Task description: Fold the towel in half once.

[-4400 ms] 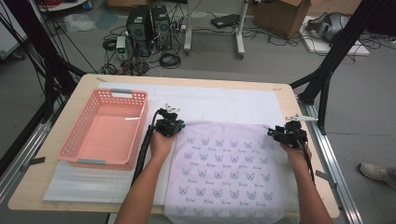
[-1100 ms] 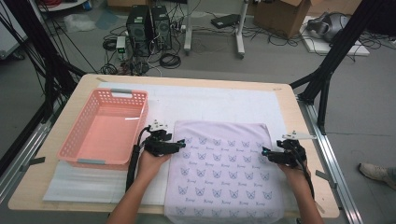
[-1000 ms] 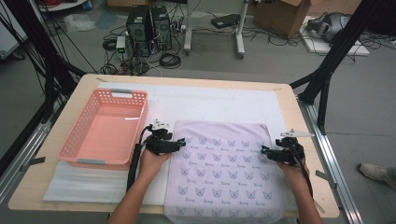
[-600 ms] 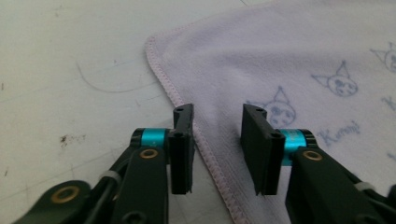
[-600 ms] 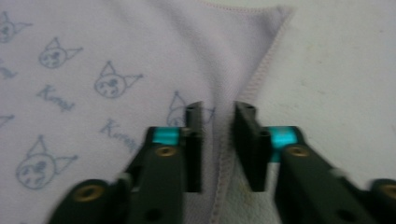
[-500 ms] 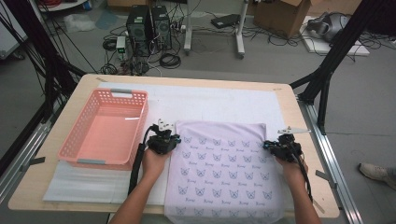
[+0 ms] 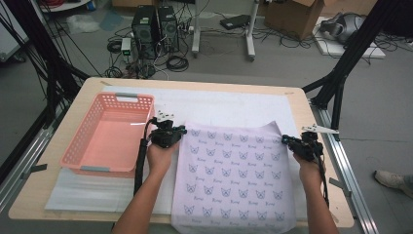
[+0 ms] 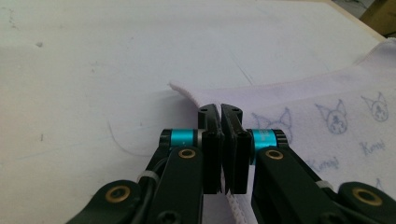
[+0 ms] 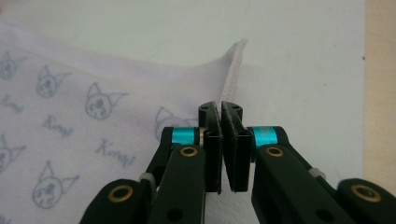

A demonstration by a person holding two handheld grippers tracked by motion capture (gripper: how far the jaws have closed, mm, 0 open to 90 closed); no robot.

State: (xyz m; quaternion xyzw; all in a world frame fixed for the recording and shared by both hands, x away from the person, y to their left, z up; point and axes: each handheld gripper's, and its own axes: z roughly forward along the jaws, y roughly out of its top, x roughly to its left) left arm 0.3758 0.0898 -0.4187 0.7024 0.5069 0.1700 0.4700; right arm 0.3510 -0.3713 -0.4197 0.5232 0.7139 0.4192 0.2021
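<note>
Lilac cloth (image 7: pixel 236 173) printed with small cat faces lies flat on the white sheet (image 7: pixel 234 105) over the wooden surface (image 7: pixel 63 187), its near edge hanging over the front. Each far corner is pinched: the left tongs (image 8: pixel 219 110) have just closed on the hem at the far left corner, the right tongs (image 9: pixel 220 108) have just closed on the stitched hem at the far right corner, and both corners stand slightly raised off the sheet. So the grasp looks done and the lift is the step in hand, probably the start of a fold. Next, both hands should rise together and carry the far edge toward the near one, keeping it taut and level so the corners meet squarely. Left of the cloth sits a pink basket (image 7: pixel 109 134), well clear.
</note>
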